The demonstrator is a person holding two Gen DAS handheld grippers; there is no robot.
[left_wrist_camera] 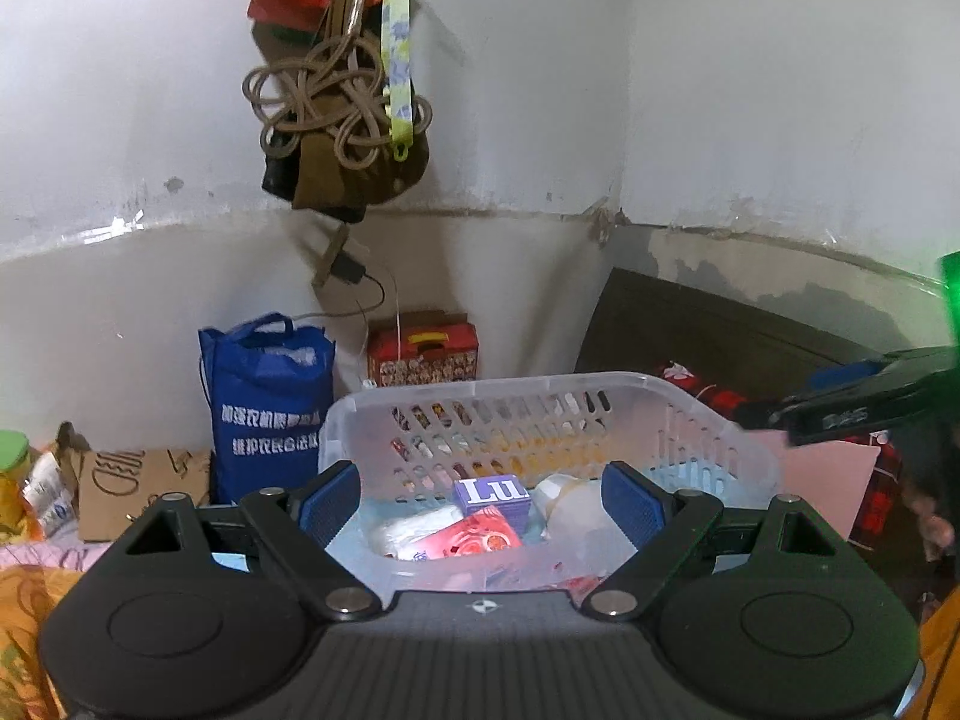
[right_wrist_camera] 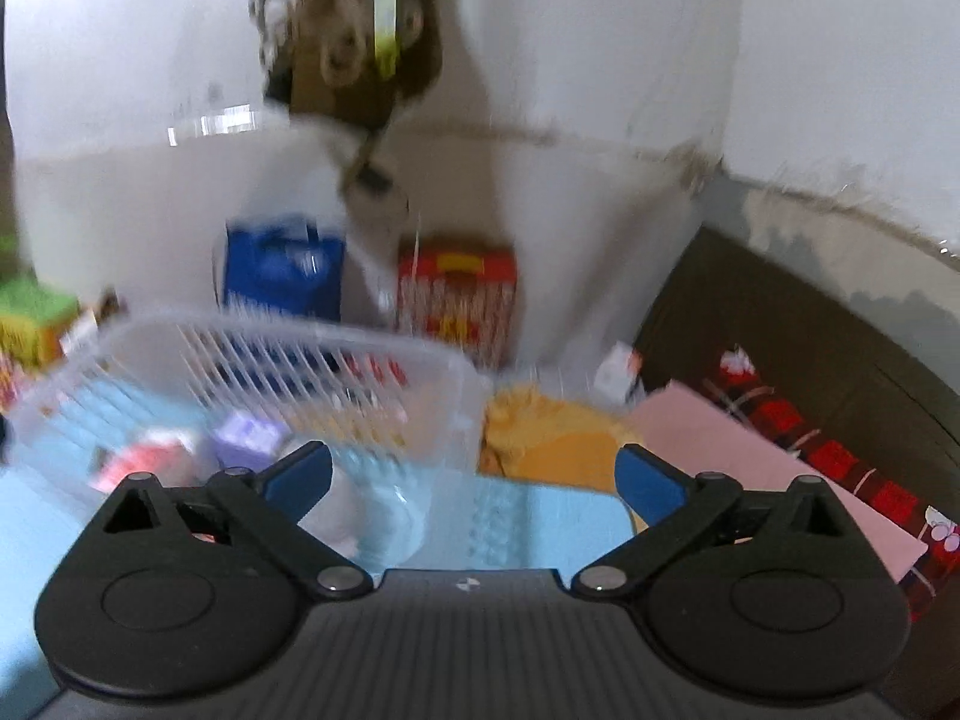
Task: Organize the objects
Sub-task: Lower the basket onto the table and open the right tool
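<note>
Over basket (left_wrist_camera: 549,396), left gripper (left_wrist_camera: 480,504) wide open, nothing held; boxes (left_wrist_camera: 492,495) lying inside. Right gripper (right_wrist_camera: 474,480) beside basket, open, empty. Recommend steady aim before next pickup.

The basket (left_wrist_camera: 690,420) is clear plastic. Inside lie a purple box (left_wrist_camera: 493,497) and a red packet (left_wrist_camera: 474,537). A blue bag (left_wrist_camera: 267,402) bears white lettering.

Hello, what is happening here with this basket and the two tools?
A person is tidying small things into a clear plastic basket with two handheld grippers. The basket already holds a purple box, a red packet and a white container. The left gripper is open at the basket's near rim, gripping nothing. The right gripper is open and empty beside the basket; its picture is blurred.
</note>
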